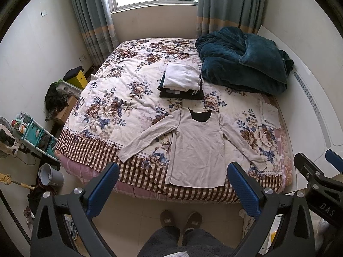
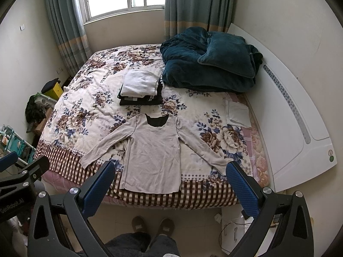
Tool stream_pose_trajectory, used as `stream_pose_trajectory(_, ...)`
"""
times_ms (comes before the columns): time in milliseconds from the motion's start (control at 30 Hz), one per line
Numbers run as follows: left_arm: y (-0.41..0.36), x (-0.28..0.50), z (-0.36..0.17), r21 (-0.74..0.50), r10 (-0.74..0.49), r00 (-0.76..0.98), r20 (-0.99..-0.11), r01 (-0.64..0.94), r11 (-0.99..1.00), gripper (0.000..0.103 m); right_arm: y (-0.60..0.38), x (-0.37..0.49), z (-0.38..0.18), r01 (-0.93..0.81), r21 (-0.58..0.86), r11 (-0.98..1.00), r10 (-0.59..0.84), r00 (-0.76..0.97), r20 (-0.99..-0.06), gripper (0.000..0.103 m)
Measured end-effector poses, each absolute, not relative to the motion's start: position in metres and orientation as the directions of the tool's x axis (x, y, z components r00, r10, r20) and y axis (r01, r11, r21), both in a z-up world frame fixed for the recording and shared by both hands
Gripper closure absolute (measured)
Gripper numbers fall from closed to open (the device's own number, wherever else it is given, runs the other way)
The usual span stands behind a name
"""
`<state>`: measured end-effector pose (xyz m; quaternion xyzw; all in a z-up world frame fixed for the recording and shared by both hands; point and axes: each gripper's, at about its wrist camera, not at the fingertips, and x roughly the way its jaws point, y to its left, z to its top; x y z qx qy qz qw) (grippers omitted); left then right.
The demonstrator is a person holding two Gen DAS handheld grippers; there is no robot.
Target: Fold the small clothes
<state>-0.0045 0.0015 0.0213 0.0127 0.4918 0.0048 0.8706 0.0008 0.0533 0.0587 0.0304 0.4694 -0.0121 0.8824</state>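
The beige long-sleeved top [image 1: 196, 150] lies flat near the foot edge of the bed [image 1: 103, 107], sleeves spread toward 8 and 4 o'clock. To fold it well, pinch a cuff and carry the sleeve across the chest, keeping the body smooth. The left hand-held gripper [image 1: 172, 187] and right hand-held gripper [image 2: 170, 185] hang above the floor, both spread wide and empty. At 12 o'clock sits a folded stack [image 1: 182, 81]; beyond it a teal blanket [image 1: 242, 61]; nothing blocks the reach.

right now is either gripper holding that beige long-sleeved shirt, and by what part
Nothing is held. The left gripper and right gripper are both open, off the beige long-sleeved shirt, which lies flat on the floral bedspread.
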Motion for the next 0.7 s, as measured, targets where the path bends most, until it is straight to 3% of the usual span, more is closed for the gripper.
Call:
stream_pose_trajectory(467,0.000,0.004,0.019,0.037,0.029,0.527,-0.849,0.005,0.999,0.000,0.054,0.011,0.059,0.073,0.038,0.997,-0.007,0.535,-0.845,0.000)
stream_pose_trajectory(700,0.006,0.055,-0.035,0.118,0.081,0.555,-0.828,0.031,0.993,0.000,0.049,0.054,-0.021,0.213,0.010,0.977,-0.093,0.469,-0.878,0.000)
